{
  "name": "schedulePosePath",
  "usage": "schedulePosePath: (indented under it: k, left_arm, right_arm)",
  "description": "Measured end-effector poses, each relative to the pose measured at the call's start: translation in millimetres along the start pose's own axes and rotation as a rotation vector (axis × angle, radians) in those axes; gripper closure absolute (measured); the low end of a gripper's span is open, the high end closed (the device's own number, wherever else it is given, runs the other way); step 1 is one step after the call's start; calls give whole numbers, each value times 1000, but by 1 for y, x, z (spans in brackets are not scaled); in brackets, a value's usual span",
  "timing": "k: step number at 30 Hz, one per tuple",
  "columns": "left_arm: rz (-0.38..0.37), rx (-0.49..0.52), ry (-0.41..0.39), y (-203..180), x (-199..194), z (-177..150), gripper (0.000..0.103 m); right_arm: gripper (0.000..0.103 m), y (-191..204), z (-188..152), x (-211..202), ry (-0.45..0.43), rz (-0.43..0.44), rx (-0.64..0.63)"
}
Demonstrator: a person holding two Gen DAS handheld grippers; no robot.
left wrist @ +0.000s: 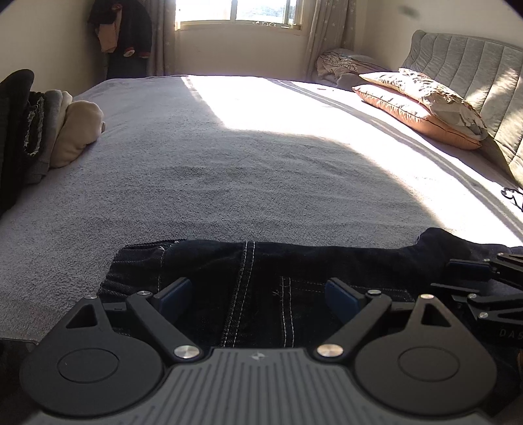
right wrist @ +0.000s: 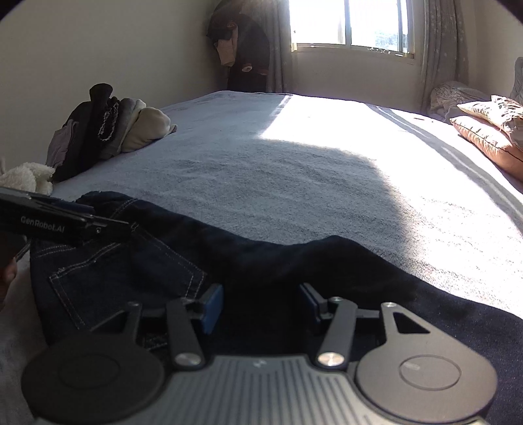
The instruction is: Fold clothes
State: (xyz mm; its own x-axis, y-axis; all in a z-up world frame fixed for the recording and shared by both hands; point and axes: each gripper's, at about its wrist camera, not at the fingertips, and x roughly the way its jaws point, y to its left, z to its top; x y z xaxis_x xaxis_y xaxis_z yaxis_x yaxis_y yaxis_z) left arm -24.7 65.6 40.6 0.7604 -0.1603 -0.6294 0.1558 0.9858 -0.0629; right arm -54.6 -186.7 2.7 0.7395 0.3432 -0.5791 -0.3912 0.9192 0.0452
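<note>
The dark jeans (left wrist: 261, 287) lie spread along the near edge of the bed (left wrist: 228, 170), both the left gripper (left wrist: 258, 294) and right gripper (right wrist: 260, 304) released over them, so fingers closing could pinch only one layer and skew the fold.

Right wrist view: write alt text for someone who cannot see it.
The open right gripper sits low over dark jeans spread on a grey bed, with the left gripper over the jeans at left. Piled clothes, pillows and a sunlit window lie beyond.
</note>
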Motion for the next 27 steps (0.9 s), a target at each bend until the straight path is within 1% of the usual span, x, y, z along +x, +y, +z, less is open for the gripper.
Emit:
schedulePosePath:
  k: [3,5,8,12,15,16,18,19,21,24,25,27]
  left_arm:
    - [27,35,12,-9,6,-2,10]
    - [45,68,15,-16,8,-8,9]
    - [69,111,21,-25,10,-16,8]
    - [45,96,42,-30,5,-19,8]
    - [10,73,63,-28,5,-20,8]
    - [8,70,67,-28,6,-19,8]
    - [6,63,74,-29,7,-16,7]
    - [4,60,77,-29,8,-15,6]
    - [2,54,84,-29,10,-13,4]
    - [-2,44,95,-29,12,-10,3]
    - [-3,41,98,-30,13,-9,3]
    - [-7,43,106,-30,15,-7,2]
  right_arm:
    - [49,-1,6,-1,-44,-5,11]
    - [45,3,2,6,-14,-16,-15]
    - [43,9,-4,17,34,-33,-55]
    - [43,-7,0,12,0,-23,11]
    - [43,-19,4,9,-25,-15,62]
    - [43,-20,3,10,-20,-10,70]
    - [40,-13,1,18,18,-29,25]
    - [38,-8,0,19,20,-45,-7]
    - [38,-1,1,20,26,-65,-49]
    - [39,-7,4,15,-2,-50,-30]
    - [40,-9,5,12,-26,-56,-20]
    - [40,-10,10,10,-47,-53,-2]
